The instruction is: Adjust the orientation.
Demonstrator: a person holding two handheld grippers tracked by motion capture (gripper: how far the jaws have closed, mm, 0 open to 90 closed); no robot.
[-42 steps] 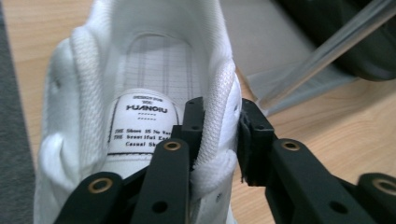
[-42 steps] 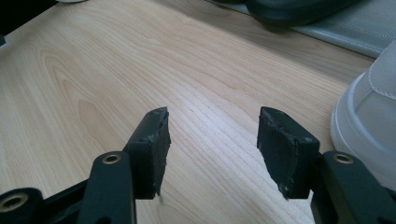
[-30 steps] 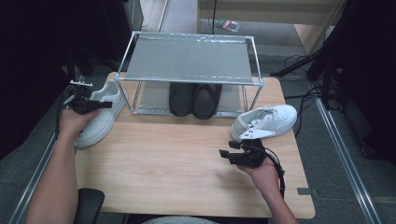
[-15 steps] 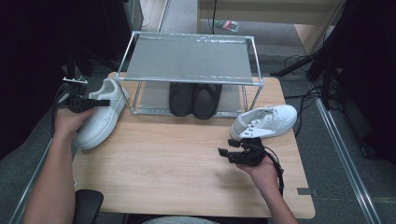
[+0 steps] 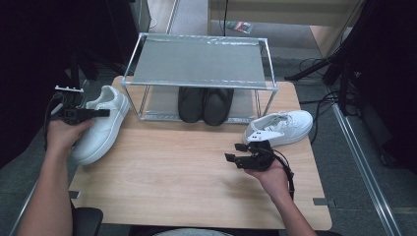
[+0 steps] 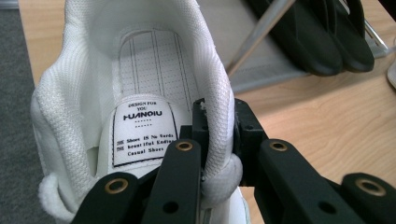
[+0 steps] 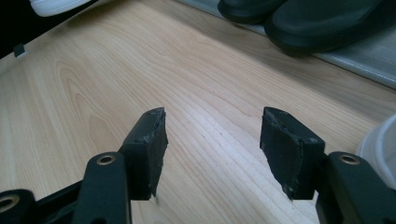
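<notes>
Sneaker (image 5: 101, 123) near the table's (image 5: 187, 182) left edge is pinched at its heel collar by the left gripper (image 6: 218, 135). The right gripper (image 7: 212, 140), jaws apart and just widened with nothing between, hovers near the right edge beside the other sneaker (image 5: 281, 127).

Wooden table (image 5: 172, 167) on grey floor (image 5: 364, 196)

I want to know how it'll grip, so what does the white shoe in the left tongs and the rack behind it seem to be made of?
White shoe: the collar and lining look like soft padded mesh fabric, going by the woven texture; the outside looks smooth, perhaps synthetic leather. The left tongs pinch its collar. Rack: shiny tube frame, likely metal; the shelves look like matte grey sheet, maybe fabric or plastic.
</notes>
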